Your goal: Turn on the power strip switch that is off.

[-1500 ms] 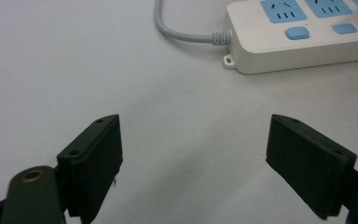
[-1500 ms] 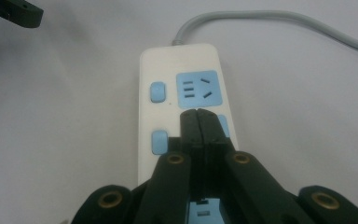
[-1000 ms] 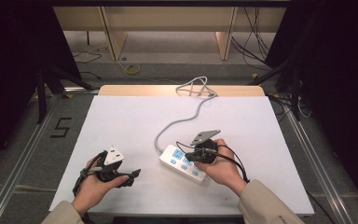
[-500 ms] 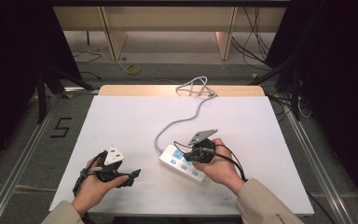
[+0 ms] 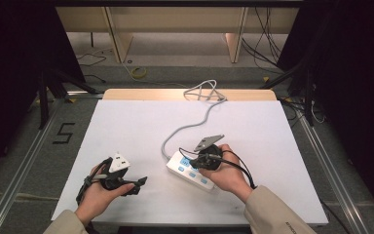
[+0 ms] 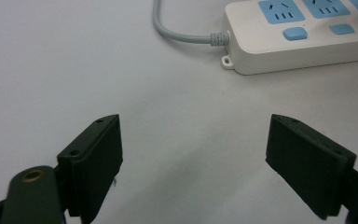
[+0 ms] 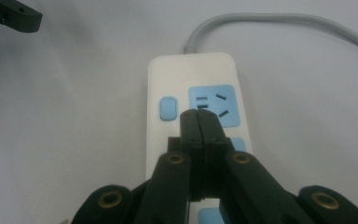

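The right gripper (image 7: 199, 116), its jaws pressed together with nothing between them, hovers over the white power strip (image 5: 191, 169) lying near the table's (image 5: 126, 122) front right, while the left gripper (image 6: 193, 154) rests wide open and empty at the near left.

A white power strip (image 5: 191, 169) with light-blue sockets and small blue switch buttons lies flat on the white table (image 5: 126, 126), slanted, a little right of the table's middle and toward its near edge. Its grey cable (image 5: 195, 123) leaves the strip's far-left end, curves away across the table and ends in a loose coil at the far edge.
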The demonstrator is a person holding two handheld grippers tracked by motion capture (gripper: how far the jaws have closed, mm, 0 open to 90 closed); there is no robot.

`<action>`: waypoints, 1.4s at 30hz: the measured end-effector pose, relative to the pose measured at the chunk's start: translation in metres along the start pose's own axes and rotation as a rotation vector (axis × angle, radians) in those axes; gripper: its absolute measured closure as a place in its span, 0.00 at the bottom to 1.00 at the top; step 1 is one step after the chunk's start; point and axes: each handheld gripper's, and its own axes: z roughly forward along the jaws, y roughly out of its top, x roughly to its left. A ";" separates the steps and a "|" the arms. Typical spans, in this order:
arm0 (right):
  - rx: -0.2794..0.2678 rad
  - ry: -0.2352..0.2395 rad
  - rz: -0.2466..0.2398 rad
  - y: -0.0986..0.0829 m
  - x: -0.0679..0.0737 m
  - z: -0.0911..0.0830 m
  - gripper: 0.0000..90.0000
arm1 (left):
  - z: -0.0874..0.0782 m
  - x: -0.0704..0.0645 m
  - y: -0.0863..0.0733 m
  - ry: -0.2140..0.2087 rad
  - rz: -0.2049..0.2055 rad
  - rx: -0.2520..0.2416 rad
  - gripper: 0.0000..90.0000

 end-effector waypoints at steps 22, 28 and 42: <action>0.007 0.008 -0.016 0.007 0.003 0.007 1.00 | 0.000 0.000 0.000 -0.001 0.001 0.000 0.20; 0.010 0.009 -0.022 0.009 0.004 0.008 1.00 | 0.000 0.000 0.000 -0.001 0.001 0.000 0.20; 0.014 0.017 -0.032 0.014 0.007 0.013 1.00 | 0.000 0.000 0.000 0.000 0.002 0.000 0.20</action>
